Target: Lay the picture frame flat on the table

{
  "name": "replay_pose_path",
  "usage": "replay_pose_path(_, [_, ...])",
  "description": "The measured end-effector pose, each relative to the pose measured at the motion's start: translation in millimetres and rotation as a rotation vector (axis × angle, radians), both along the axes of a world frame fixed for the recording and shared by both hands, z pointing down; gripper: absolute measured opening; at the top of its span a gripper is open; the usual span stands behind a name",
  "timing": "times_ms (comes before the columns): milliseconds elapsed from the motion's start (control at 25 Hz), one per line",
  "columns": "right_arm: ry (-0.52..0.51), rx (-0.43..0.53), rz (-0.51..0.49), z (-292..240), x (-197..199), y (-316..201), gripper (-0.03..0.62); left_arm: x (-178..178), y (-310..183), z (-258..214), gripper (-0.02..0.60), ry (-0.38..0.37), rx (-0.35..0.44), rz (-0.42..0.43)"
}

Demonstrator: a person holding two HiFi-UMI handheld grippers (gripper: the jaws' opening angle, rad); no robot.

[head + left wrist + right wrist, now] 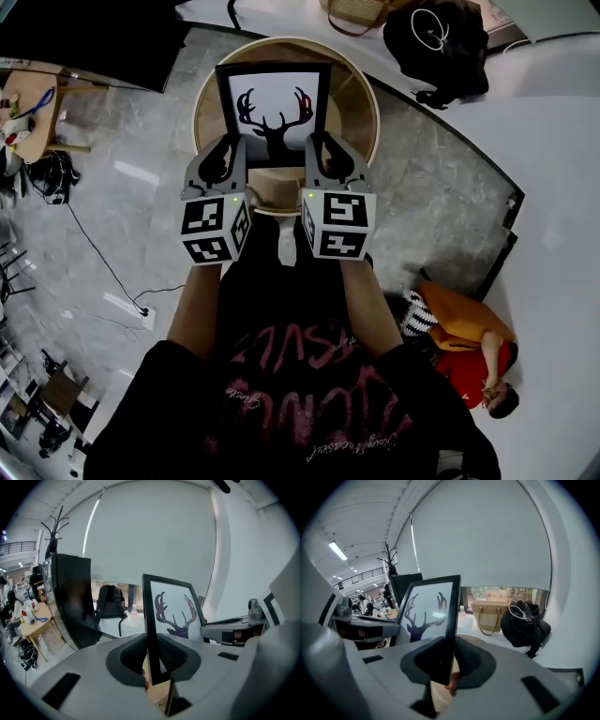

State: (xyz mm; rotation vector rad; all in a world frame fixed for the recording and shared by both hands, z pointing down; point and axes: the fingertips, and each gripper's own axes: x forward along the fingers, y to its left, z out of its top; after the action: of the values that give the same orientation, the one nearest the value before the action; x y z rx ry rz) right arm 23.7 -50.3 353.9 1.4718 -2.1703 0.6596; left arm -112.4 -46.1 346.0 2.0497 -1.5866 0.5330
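Note:
A black picture frame (pixel 274 108) with a deer-head silhouette on white stands upright over a small round wooden table (pixel 359 101). My left gripper (pixel 228 155) is shut on the frame's left lower edge, and my right gripper (pixel 321 155) is shut on its right lower edge. In the left gripper view the frame's black edge (pixel 151 634) runs between the dark pads. The right gripper view shows the other edge (pixel 449 630) pinched the same way, picture face turned left.
A black bag (pixel 439 42) and a tan basket bag (pixel 356 13) lie on the white ledge beyond the table. A black panel (pixel 89 37) stands at the far left. A person in orange (pixel 469 342) sits on the floor at the right.

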Motion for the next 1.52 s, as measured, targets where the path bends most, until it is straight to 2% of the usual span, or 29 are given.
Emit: replay_pose_path(1520, [0.012,-0.189,-0.032,119,0,39,0.081,1,44,118,0.071,0.015,-0.195,-0.05])
